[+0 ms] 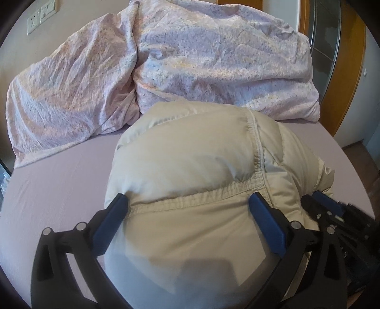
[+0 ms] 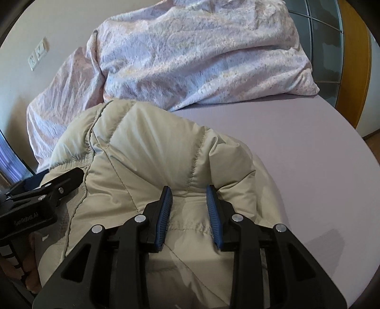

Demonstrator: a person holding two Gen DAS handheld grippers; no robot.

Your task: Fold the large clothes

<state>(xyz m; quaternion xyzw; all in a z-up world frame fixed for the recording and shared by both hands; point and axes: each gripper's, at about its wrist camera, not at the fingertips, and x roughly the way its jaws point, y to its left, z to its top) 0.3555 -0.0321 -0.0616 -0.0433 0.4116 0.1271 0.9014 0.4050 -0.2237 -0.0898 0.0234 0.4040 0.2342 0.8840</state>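
Note:
A beige puffy down jacket lies bundled on the lilac bed sheet. My left gripper stands wide open over the jacket's near end. Its blue pads straddle a quilted seam, one at the jacket's left edge, and neither squeezes the cloth. In the right wrist view my right gripper has narrow jaws pinched on a padded fold of the jacket, and the cloth bunches between the pads. Each gripper shows in the other's view: the right gripper at the jacket's right side, the left gripper at its left.
A crumpled pink patterned duvet is heaped at the far side of the bed against the wall. Wall sockets sit at the upper left. A wooden door frame and the floor lie past the bed's right edge.

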